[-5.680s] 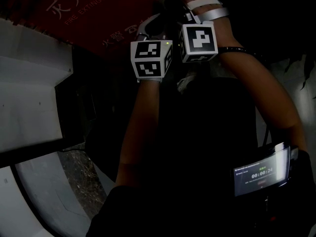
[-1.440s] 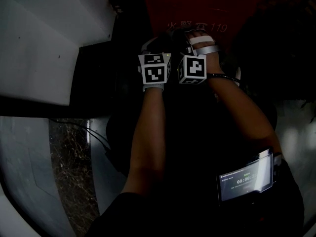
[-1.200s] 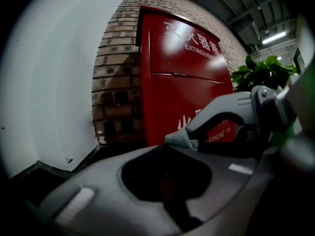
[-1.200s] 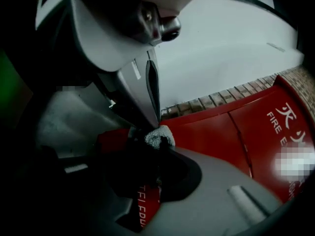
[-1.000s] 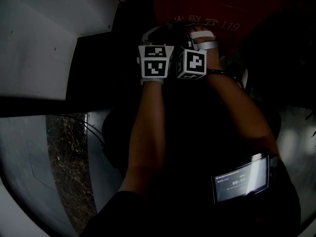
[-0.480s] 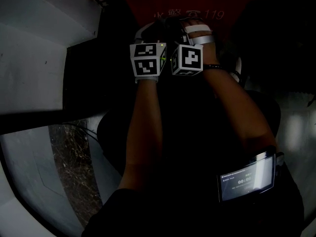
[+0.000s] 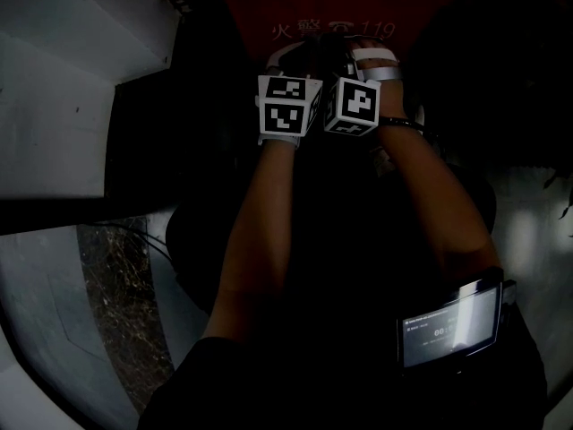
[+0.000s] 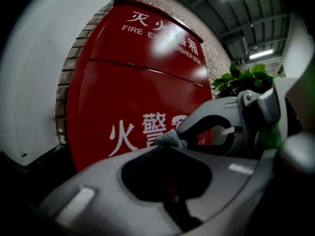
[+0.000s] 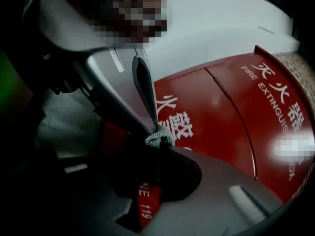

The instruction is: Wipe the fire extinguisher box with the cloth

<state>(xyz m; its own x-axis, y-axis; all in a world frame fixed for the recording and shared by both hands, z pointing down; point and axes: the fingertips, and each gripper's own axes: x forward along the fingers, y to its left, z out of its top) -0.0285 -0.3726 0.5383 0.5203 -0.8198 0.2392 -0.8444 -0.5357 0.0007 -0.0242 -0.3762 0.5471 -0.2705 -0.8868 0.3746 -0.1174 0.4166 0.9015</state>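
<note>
The red fire extinguisher box (image 8: pixel 123 82) with white characters fills the left gripper view, and its front (image 9: pixel 221 112) also shows in the right gripper view. A small grey cloth (image 8: pixel 170 137) sits at the tips of my left gripper (image 8: pixel 170 144), which is shut on it. My right gripper (image 9: pixel 160 142) is shut on the same cloth (image 9: pixel 158 137). The head view is dark. There the left marker cube (image 7: pixel 286 106) and the right marker cube (image 7: pixel 358 106) sit side by side just below the box's white print (image 7: pixel 331 30). The jaw tips are hidden in shadow there.
A white wall and a stepped ledge (image 7: pixel 63 106) lie to the left of the box. Brick wall (image 8: pixel 69 73) frames the box, and a green plant (image 8: pixel 241 77) stands to its right. A lit screen (image 7: pixel 448 325) hangs at the person's waist. A marbled floor strip (image 7: pixel 125 285) runs below.
Both grippers stay pressed together in front of the box. Over the last half second they have shifted a little to the right under the white print.
</note>
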